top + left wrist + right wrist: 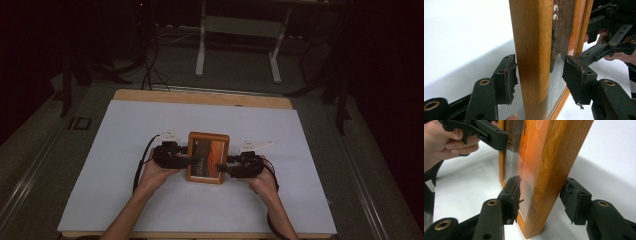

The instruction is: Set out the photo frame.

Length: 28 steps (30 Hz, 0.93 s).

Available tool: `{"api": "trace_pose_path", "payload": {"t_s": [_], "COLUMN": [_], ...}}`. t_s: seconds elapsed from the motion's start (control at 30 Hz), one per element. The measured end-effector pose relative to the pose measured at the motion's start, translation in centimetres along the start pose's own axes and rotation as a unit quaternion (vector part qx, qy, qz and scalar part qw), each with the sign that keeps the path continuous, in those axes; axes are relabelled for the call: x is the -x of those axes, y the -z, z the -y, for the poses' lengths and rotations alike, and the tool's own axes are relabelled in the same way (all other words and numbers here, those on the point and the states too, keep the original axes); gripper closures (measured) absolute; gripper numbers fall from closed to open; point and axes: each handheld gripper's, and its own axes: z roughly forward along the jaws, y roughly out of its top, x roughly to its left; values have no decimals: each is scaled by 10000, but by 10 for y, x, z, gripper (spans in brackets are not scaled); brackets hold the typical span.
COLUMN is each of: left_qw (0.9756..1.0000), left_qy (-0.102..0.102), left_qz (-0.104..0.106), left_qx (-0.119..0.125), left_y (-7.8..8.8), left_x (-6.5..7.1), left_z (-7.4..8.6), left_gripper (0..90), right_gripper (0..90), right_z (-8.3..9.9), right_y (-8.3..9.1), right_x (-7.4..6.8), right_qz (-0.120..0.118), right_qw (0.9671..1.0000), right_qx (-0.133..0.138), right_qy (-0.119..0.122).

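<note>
Frame (208, 157) sits near the middle of the white sheet (125, 200), wood border, orange-dark picture behind glass. I count one frame, two grippers, two hands.

Left gripper (172, 156) is at the frame's left edge, right gripper (240, 166) at its right edge, both pointing inward at it. My view from above shows both forearms coming up from the near side of the sheet, each hand (159, 172) wrapped around a gripper body, wrists roughly level with the frame's near half.

Left gripper view: the frame's wood edge (534, 60) stands between the jaws. One pad (510, 80) is just beside the wood, maybe touching, I can't tell. The other pad (575, 80) stands clear of the glass side. So it's parted, no squeeze on the frame.

Right gripper view: same picture mirrored. Wood edge (559, 177) runs between the jaws, one pad (512, 197) close to the glass face, the other (574, 200) apart from the back of the wood with a gap showing. Also parted, straddling the frame without clamping.

Each gripper view also shows the other gripper beyond the frame's far edge.
</note>
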Motion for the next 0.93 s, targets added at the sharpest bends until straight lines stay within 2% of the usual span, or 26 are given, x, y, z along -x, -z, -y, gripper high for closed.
{"api": "trace_pose_path", "payload": {"t_s": [0.5,0.67,0.83,0.93], "left_qw": [9992,9987,9984,9978], "left_qy": [-23,-26,-63,-89], "left_qz": [-164,-277,-405,-609], "left_qx": [356,433,385,232], "left_y": [22,30,40,45], "left_x": [2,1,0,-4], "left_z": [-5,-6,-6,-4], "left_gripper": [420,419,415,414], "right_gripper": [458,456,449,435], "right_z": [-6,-6,-4,-1], "right_y": [24,34,44,50], "right_x": [2,2,5,7], "right_qz": [54,150,228,357], "right_qw": [9998,9996,9994,9990], "right_qx": [199,196,145,-31], "right_qy": [74,143,203,257]}}
